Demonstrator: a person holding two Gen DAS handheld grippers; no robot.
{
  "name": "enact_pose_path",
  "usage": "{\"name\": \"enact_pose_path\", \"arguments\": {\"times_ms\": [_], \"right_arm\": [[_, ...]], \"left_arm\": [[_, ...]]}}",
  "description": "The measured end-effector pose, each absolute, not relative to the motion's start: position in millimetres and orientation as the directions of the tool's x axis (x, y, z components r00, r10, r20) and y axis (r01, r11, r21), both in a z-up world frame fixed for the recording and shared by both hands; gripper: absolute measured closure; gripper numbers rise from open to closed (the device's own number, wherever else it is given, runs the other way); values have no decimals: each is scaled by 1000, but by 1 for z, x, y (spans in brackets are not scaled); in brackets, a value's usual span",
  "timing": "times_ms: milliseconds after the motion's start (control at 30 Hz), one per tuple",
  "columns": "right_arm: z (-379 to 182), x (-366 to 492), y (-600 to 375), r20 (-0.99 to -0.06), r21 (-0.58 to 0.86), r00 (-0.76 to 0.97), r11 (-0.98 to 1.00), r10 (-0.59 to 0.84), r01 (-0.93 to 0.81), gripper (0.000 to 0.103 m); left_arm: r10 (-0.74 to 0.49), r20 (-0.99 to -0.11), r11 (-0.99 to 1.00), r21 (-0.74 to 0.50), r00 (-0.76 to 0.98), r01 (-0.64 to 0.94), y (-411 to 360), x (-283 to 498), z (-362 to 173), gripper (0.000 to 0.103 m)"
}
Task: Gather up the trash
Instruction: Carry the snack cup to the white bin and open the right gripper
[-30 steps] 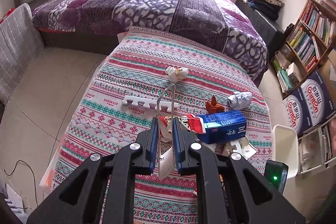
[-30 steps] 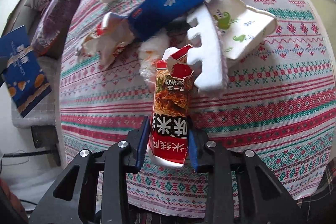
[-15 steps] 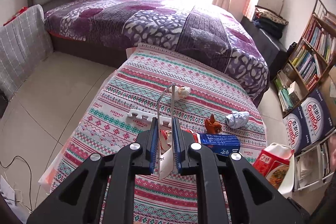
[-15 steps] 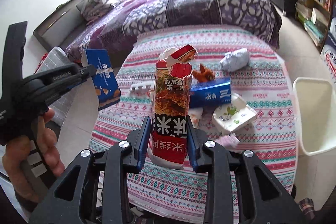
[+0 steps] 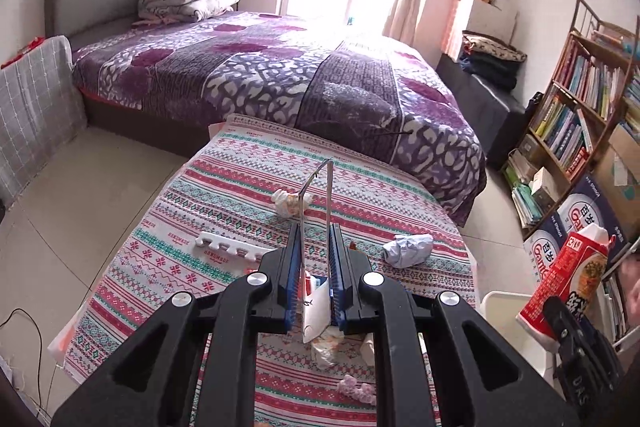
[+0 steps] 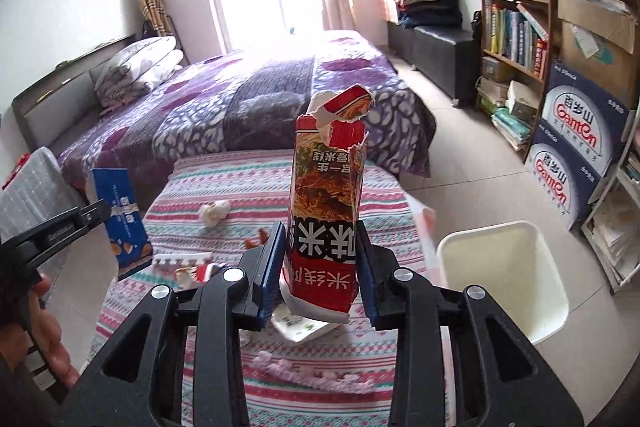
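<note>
Both grippers are clenched on trash above the table. My right gripper pinches a tall red torn-open noodle carton upright between its blue pads; the same carton shows at the right edge of the left view. Just right of it, beside the table, stands a white plastic waste bin, mouth open upward.

My left gripper grips a flat blue snack box edge-on — from its own camera only the thin edge rises between the jaws.

On the striped red-and-teal tablecloth lie a crumpled white-and-orange wrapper at the far middle, a crumpled grey paper ball at the right, and a white notched foam strip at the left — all well apart.
</note>
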State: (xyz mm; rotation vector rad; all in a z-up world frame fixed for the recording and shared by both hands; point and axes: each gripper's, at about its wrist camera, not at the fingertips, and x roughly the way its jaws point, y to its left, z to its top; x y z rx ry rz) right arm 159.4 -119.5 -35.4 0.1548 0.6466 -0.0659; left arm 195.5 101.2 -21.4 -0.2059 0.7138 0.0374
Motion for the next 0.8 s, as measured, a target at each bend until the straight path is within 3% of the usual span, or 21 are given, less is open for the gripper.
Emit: {"name": "enact_pose_path", "arguments": {"times_ms": [167, 567, 633, 700, 800], "right_arm": [[-40, 169, -160, -586, 62, 795, 971, -153, 233, 70], [-58, 181, -252, -670, 33, 668, 886, -325, 463, 66], [-60, 178, -264, -676, 30, 650, 868, -348, 496, 48], [-59, 174, -278, -675, 39, 636, 842, -374, 538, 21], [-56, 167, -300, -670, 59, 623, 807, -405, 588, 17]], "left_arm": [[-70, -644, 985, -164, 762, -48, 66, 199, -24, 89], [-173, -678, 985, -105, 714, 140, -30, 199, -47, 89], [-196, -681, 979, -100, 706, 175, -47, 197, -50, 89], [-219, -686, 973, -101, 694, 207, -64, 195, -52, 89], [-250, -693, 963, -105, 677, 248, -88, 193, -54, 89]]}}
